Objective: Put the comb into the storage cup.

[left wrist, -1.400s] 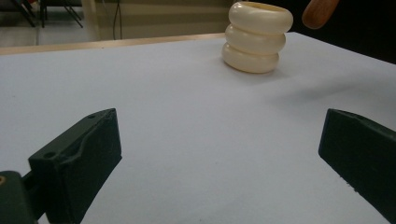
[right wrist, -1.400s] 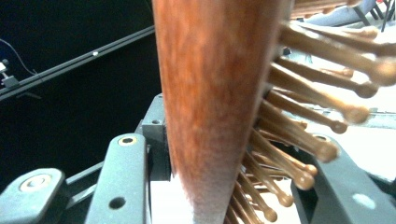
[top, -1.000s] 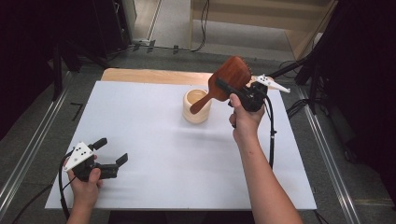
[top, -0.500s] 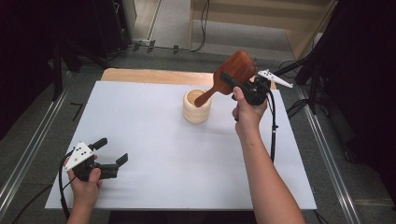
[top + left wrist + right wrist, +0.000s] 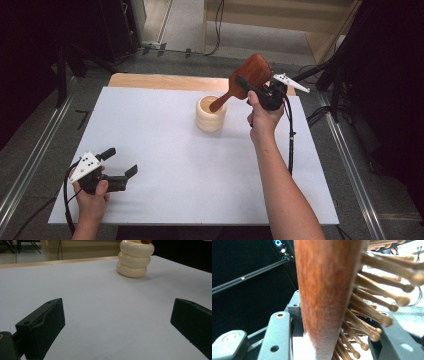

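Observation:
A reddish-brown wooden hairbrush [image 5: 252,71] slants over the table's far right, its handle tip at the mouth of a cream ribbed cup [image 5: 210,120]. My right gripper [image 5: 247,82] is shut on the brush's head. In the right gripper view the brush's back [image 5: 324,290] stands between the jaws, with the wooden bristles [image 5: 374,302] pointing right. My left gripper [image 5: 121,161] rests low at the near left, open with nothing between its jaws. In the left gripper view, past the left gripper [image 5: 117,322], the cup [image 5: 135,261] stands far off.
A white sheet [image 5: 165,150] covers the table, with a wooden strip [image 5: 150,80] bare along its far edge. The right gripper's cable [image 5: 291,135] hangs along the forearm. Metal rails [image 5: 350,165] run beside the table, and floor cables lie behind it.
The right hand has drawn slightly right and up with the brush, so the handle tip has risen from inside the cup toward its rim. The left gripper has stayed put.

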